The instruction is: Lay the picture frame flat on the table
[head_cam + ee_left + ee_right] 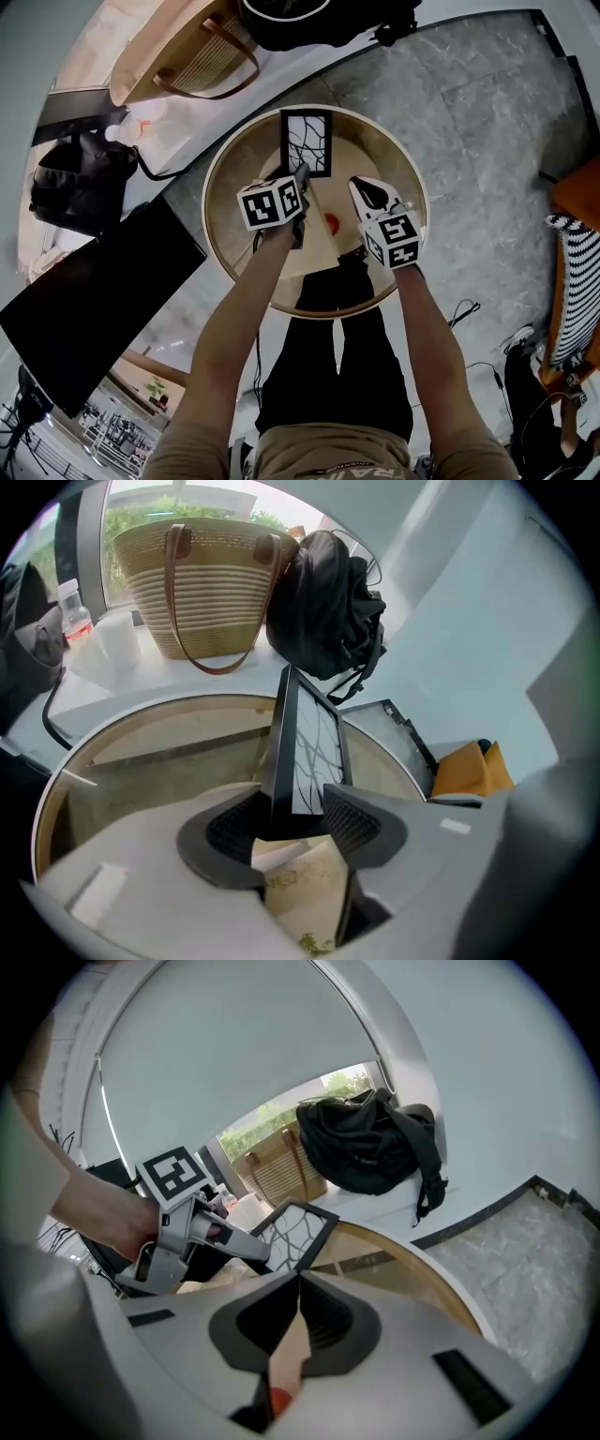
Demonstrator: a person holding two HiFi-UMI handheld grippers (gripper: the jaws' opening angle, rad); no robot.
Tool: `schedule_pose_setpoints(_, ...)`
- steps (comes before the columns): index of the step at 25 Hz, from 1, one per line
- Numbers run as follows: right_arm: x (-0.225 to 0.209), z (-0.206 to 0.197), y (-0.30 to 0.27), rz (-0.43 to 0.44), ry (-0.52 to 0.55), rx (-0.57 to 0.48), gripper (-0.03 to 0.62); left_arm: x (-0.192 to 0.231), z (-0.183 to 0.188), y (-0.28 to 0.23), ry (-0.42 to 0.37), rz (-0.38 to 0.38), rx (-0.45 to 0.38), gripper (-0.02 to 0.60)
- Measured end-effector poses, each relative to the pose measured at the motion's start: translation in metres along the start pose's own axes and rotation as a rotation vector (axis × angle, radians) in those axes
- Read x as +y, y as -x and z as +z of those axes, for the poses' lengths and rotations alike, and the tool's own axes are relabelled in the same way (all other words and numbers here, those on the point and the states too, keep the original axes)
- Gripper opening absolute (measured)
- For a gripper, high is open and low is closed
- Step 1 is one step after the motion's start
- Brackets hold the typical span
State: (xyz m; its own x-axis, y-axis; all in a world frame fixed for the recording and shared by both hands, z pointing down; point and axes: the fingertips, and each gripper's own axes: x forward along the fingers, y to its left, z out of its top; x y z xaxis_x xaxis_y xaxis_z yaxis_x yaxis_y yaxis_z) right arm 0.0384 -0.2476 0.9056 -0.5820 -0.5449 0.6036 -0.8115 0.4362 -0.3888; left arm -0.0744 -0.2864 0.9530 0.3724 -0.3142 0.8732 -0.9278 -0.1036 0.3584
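Observation:
The black picture frame (307, 142) with a white print of black lines stands on its lower edge at the far side of the round gold-rimmed table (225, 169). My left gripper (302, 183) reaches it from the near side. In the left gripper view the frame (305, 752) rises between the two pads of the left gripper (295, 817), which stand open around its bottom edge. My right gripper (361, 190) hovers to the right of the frame, apart from it. In the right gripper view the right gripper (298, 1283) is shut with nothing in it, and the frame (292, 1237) tilts ahead of it.
A beige card (323, 248) and a small red thing (333, 222) lie on the table between the grippers. Beyond the table a ledge holds a woven bag (187, 47), a black backpack (319, 19), a bottle (127, 131) and a dark bag (80, 183). A dark screen (84, 309) stands left.

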Motion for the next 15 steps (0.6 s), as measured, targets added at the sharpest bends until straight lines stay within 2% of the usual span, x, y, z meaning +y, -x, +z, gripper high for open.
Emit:
schedule_pose_setpoints(6,0.003,0.005,-0.010,0.002,0.014,-0.002,0.009,0.004,-0.001,0.002,-0.073,0.055,-0.025,0.212)
schedule_pose_setpoints(10,0.010,0.003,-0.009,0.015,0.018,-0.001,0.009,0.007,0.004,0.009,-0.133,0.091,-0.074,0.225)
schedule_pose_setpoints(15,0.013,0.006,0.003,0.006,0.027,-0.003,0.009,-0.004,0.010,0.025,-0.166,0.068,-0.118,0.224)
